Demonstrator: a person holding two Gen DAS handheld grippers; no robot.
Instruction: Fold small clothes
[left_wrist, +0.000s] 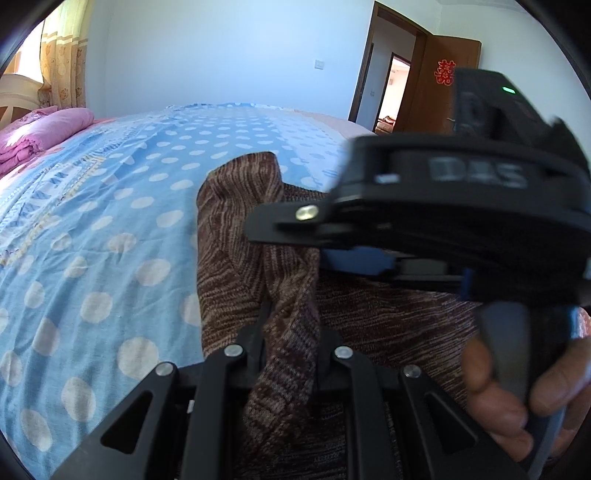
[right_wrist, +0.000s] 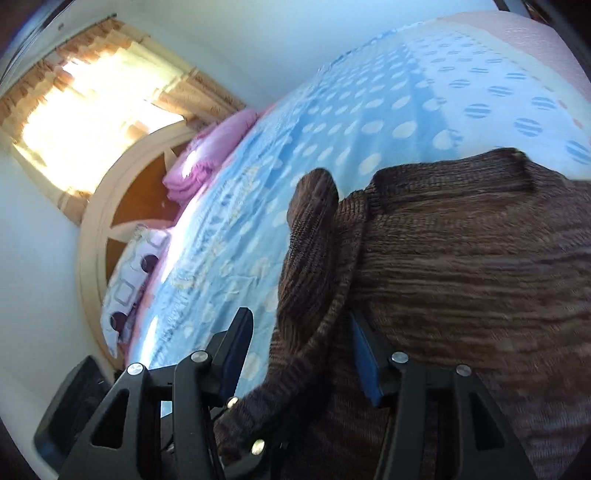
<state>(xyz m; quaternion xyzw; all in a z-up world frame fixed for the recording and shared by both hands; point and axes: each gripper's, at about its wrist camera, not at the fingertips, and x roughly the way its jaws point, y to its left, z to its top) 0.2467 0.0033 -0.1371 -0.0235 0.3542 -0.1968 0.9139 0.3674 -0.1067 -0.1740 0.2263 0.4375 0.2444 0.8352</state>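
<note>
Ideally the left tongs (left_wrist: 290, 347) stay clenched on the brown knit garment's (left_wrist: 388, 317) fold near the bed's (left_wrist: 92, 258) near edge while the right tongs (right_wrist: 301, 354) (released, fabric loose between them) withdraw cleanly.

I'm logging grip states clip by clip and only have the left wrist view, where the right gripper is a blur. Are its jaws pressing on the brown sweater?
Observer: No. In the right wrist view the right gripper stands open around a fold of the brown sweater. The bed sheet shows between one pad and the knit.
Operator: Is anything else on the bed that I can't see?
Observer: Yes. A patterned pillow lies against the headboard, near the pink blanket.
</note>
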